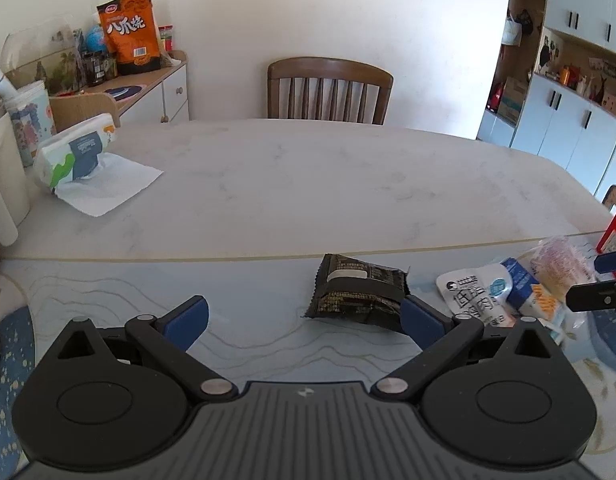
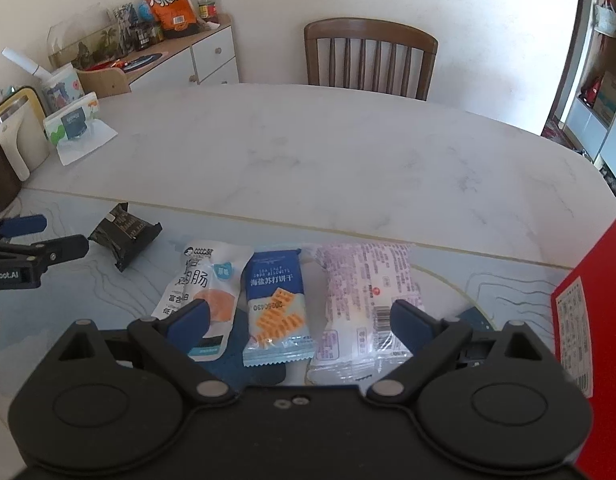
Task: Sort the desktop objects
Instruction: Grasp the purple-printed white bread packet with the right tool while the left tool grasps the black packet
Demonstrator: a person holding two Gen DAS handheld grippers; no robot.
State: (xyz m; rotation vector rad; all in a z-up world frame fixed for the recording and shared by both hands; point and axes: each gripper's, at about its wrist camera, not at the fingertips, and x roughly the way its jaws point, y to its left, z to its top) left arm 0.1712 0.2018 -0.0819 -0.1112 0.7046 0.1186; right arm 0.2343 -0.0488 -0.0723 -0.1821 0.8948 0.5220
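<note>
A black snack packet (image 1: 359, 294) lies on the pale blue mat, just ahead of my left gripper (image 1: 304, 320) and close to its right finger. That gripper is open and holds nothing. In the right wrist view a white sausage packet (image 2: 206, 284), a blue cracker packet (image 2: 278, 300) and a clear packet with purple print (image 2: 367, 292) lie side by side. My right gripper (image 2: 300, 322) hangs open above them, its fingers straddling the row without touching it. The black packet (image 2: 124, 236) lies to their left, next to the left gripper (image 2: 32, 240).
A red box (image 2: 579, 300) stands at the right edge of the table. A tissue pack (image 1: 74, 152) and a cream jug (image 2: 18, 140) sit at the far left. A wooden chair (image 1: 329, 88) is behind the marble table (image 1: 308, 184). An orange snack bag (image 1: 130, 34) tops the sideboard.
</note>
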